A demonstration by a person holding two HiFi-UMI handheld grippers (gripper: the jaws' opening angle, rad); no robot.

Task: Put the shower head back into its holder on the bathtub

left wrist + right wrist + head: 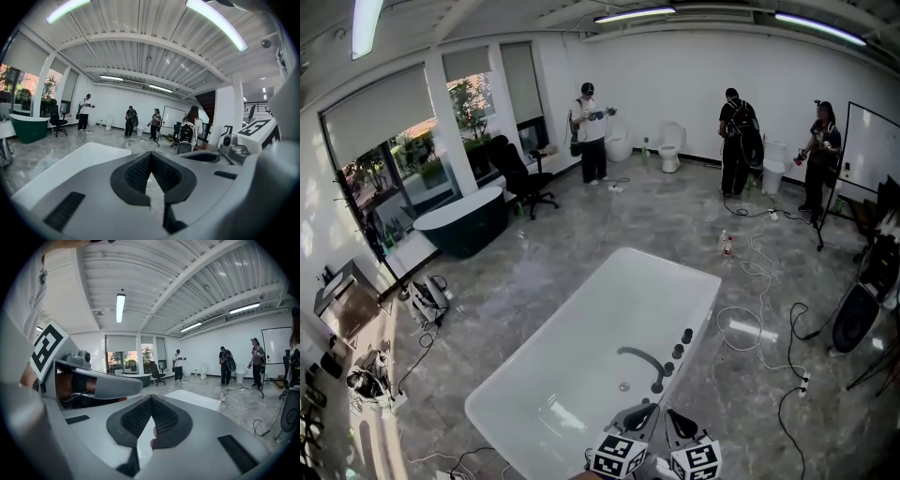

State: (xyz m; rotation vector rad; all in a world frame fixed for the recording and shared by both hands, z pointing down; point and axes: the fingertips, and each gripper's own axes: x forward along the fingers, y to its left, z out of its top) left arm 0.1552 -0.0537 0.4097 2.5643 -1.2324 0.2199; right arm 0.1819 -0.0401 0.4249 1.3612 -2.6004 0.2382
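The shower head cannot be picked out for certain. On the right rim of the bathtub [670,264] stands a row of dark fittings [678,352]. From the fitting nearest the person a curved grey piece [642,359] arches over the basin; it may be the spout, or the head resting in its holder. No head or hose lies loose in the part of the basin that shows.

This scene fits a head waiting to be fetched as well as one already seated. Either way, the job is done well only if the head sits straight and fully down in its holder, with the hose clear of the other fittings.

The left gripper [647,409] and right gripper [673,415] hover side by side above the near end of the bathtub, just beside that fitting. They point almost level along the tub. Both have their pads pressed together with nothing between them.
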